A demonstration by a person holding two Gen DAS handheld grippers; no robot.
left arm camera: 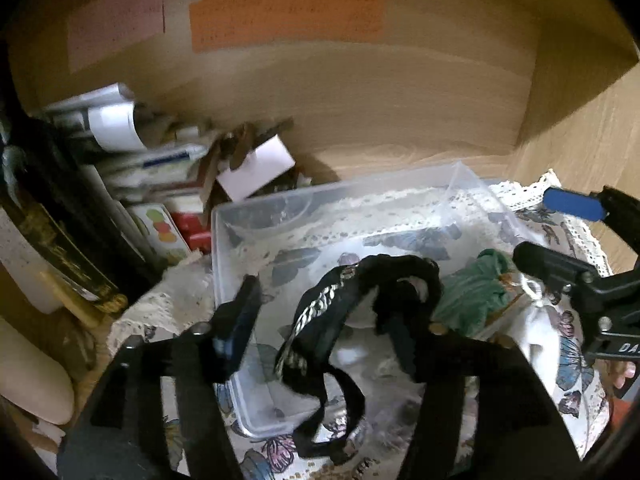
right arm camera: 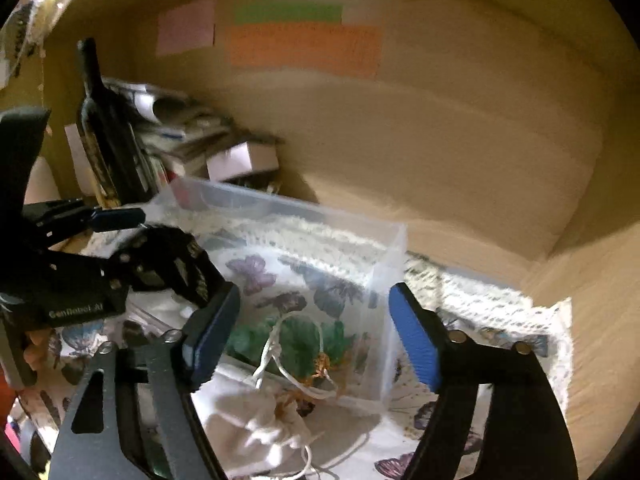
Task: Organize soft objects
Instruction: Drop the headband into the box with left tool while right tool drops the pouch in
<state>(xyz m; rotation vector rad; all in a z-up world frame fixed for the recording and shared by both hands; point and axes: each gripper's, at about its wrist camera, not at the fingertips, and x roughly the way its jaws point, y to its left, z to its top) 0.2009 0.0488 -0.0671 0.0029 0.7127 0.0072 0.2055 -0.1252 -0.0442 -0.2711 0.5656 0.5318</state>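
A clear plastic box point(left arm camera: 228, 248) stands on a butterfly-print cloth point(left arm camera: 276, 450); it also shows in the right wrist view point(right arm camera: 376, 276). My left gripper point(left arm camera: 320, 332) is open over the box, and a black strappy fabric piece with silver trim point(left arm camera: 332, 320) hangs off its right finger into the box. A green pouch point(left arm camera: 472, 296) lies in the box point(right arm camera: 304, 336). A white drawstring bag point(right arm camera: 256, 424) lies on the cloth outside the box. My right gripper point(right arm camera: 312, 340) is open above the white bag and green pouch, touching neither.
Wooden shelf walls point(left arm camera: 360, 100) close in at the back and right, with coloured paper notes point(left arm camera: 288, 16). At left are a dark bottle point(right arm camera: 104, 132), stacked boxes and papers point(left arm camera: 152, 160).
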